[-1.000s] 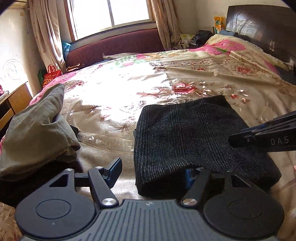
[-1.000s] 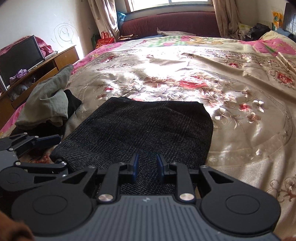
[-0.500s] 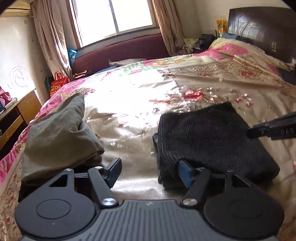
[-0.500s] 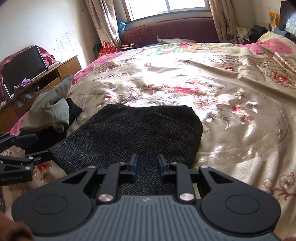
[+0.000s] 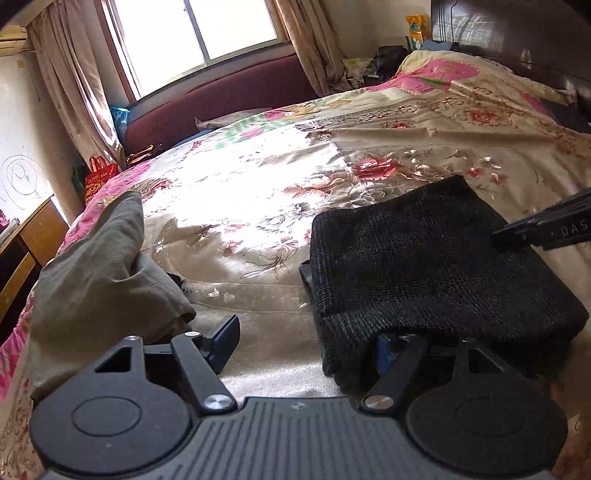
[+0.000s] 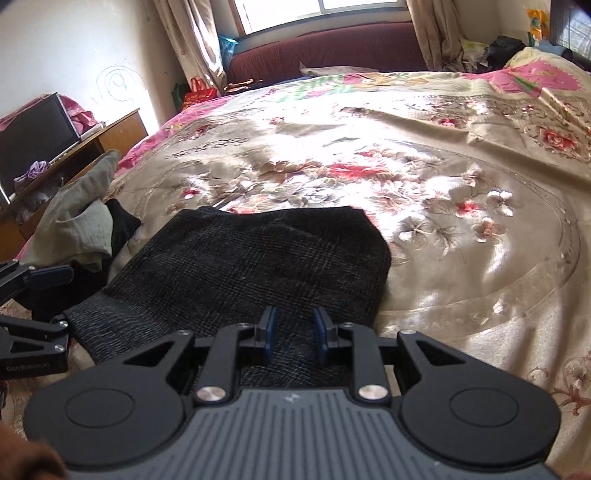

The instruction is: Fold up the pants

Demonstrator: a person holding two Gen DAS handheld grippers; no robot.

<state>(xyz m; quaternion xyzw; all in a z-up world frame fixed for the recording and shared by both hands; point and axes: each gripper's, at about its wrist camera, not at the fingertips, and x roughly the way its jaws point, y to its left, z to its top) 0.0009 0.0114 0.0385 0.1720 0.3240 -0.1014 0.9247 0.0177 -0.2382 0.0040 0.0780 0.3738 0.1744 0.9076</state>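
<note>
Left gripper (image 5: 306, 341) spread wide, near edge of the scene; its right finger is tucked under the near left corner of the folded pants (image 5: 424, 269), left finger free over the bedspread (image 5: 258, 192), nothing clamped. Right gripper (image 6: 294, 332) fingers a little apart, hovering at the near edge of the pants, cloth seen between them but not pinched. Pants: dark charcoal check fabric, folded into a thick rectangle, lying flat on the near part of the bed.

Bedspread is shiny beige satin with embroidered red and pink flowers and a stitched circular border, pink edging on the left side and far right; strong sunlight patch in the middle. Crumpled grey-green garment (image 5: 96, 273) heaped at near left of the bed, something black under it. Far side: maroon upholstered bench (image 5: 221, 99) under a bright window (image 5: 199, 33), beige curtains (image 5: 74, 81) both sides. Left wall: wooden cabinet (image 6: 110, 136) with a dark TV (image 6: 33, 133), red bag (image 5: 99, 177) on the floor. Dark wooden headboard (image 5: 517, 33) far right, clutter beside it.
</note>
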